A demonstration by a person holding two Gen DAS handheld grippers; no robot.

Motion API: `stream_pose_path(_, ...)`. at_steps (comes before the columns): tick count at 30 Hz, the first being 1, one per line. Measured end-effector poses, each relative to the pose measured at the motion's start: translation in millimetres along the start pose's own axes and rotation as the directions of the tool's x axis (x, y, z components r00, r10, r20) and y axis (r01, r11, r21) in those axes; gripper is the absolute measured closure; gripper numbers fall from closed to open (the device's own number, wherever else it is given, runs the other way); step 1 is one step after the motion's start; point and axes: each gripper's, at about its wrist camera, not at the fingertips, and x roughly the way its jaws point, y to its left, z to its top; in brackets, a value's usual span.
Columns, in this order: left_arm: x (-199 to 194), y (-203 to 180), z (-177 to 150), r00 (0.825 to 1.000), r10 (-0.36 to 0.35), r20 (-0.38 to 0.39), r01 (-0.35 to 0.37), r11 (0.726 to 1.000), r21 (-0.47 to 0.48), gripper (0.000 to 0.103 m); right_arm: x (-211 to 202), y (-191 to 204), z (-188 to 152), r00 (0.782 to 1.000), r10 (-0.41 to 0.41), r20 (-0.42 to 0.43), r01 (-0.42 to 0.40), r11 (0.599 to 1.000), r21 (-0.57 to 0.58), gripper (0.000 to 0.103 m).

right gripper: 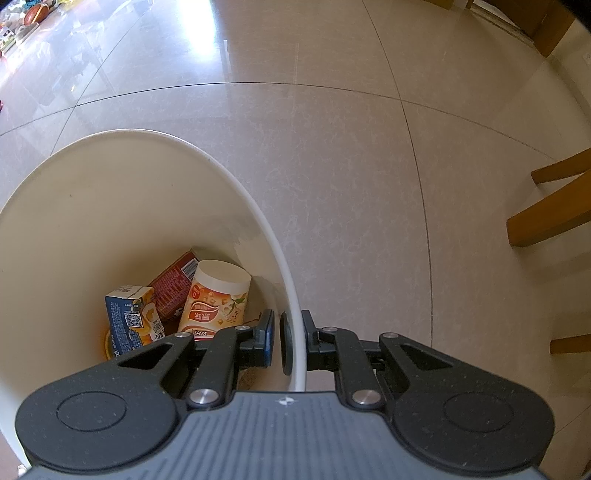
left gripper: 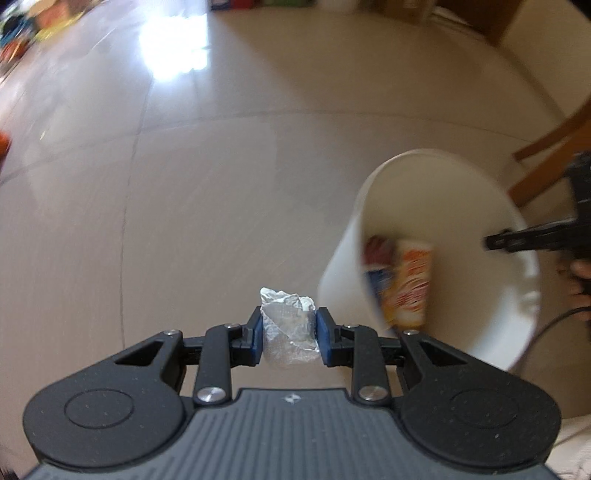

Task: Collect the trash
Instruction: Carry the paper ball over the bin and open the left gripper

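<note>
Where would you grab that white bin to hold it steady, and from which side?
Take the white bin by its thin rim, coming straight down from above with one finger inside the wall and one outside. The wall is too wide to span, but the open top leaves the edge free. The right hand-held gripper is clamped on it that way.

A home, by the look of it, likely a living or dining room: glossy beige floor tiles (right gripper: 332,166) with thin grout lines spread out ahead of the claw, wooden chair legs (right gripper: 546,218) stand off to its right, and bright toys or clutter (right gripper: 29,14) lie far ahead to the left. A white waste bin (right gripper: 110,206) holding food packaging sits just below the claw
</note>
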Motion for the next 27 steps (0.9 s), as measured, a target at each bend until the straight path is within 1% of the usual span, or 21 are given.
stream_pose_path(4, -14.7, -31.5, 19.3, 0.999, -0.036, 0.029, 0.034, 0.997, 0.069, 0.076, 0.5, 0.6, -0.3, 1.0, -0.003, 0.002, 0.003, 1.0, -0.004, 0.086)
stream_pose_path(8, -14.6, -58.3, 31.8, 0.997, -0.069, 0.027, 0.065, 0.991, 0.119, 0.076, 0.5, 0.2, -0.5, 1.0, 0.001, 0.001, -0.001, 1.0, 0.002, 0.086)
stream_pose_path(12, -6.9, -77.2, 33.8, 0.995, -0.102, 0.017, 0.098, 0.983, 0.153, 0.075, 0.3, -1.1, -0.4, 1.0, 0.004, 0.0, -0.004, 1.0, 0.003, 0.086)
stream_pose_path(13, -6.5, -81.3, 34.8, 0.994, -0.111, 0.009, 0.108, 0.981, 0.163, 0.07, 0.4, -1.0, -0.2, 1.0, 0.004, 0.0, -0.004, 1.0, 0.002, 0.086)
stream_pose_path(14, -3.7, -82.0, 36.0, 0.994, -0.114, 0.001, 0.112, 0.98, 0.167, 0.057, 0.4, -0.8, -0.1, 1.0, 0.004, 0.0, -0.004, 1.0, 0.003, 0.086)
stream_pose_path(15, -3.6, -84.3, 38.1, 0.994, -0.108, 0.002, 0.106, 0.981, 0.161, 0.04, 0.4, -0.8, -0.1, 1.0, 0.004, 0.0, -0.004, 1.0, 0.002, 0.086)
stream_pose_path(17, -5.4, -88.8, 39.6, 0.995, -0.092, 0.026, 0.087, 0.984, 0.153, 0.027, 0.4, -1.2, -0.1, 1.0, 0.006, 0.0, -0.006, 1.0, 0.003, 0.086)
stream_pose_path(18, -6.0, -88.1, 38.6, 0.996, -0.086, 0.038, 0.079, 0.985, 0.155, 0.026, 0.5, -1.5, -0.2, 1.0, 0.006, 0.0, -0.006, 1.0, 0.004, 0.086)
stream_pose_path(24, -7.7, -79.9, 40.4, 0.998, -0.053, 0.044, 0.047, 0.988, 0.144, 0.02, 0.3, -1.2, -0.4, 1.0, 0.006, -0.001, -0.006, 1.0, 0.002, 0.086)
stream_pose_path(27, -3.7, -73.2, 39.2, 0.998, -0.044, 0.046, 0.038, 0.991, 0.128, 0.019, 0.7, -0.8, -0.2, 1.0, 0.004, -0.003, -0.004, 1.0, 0.002, 0.086)
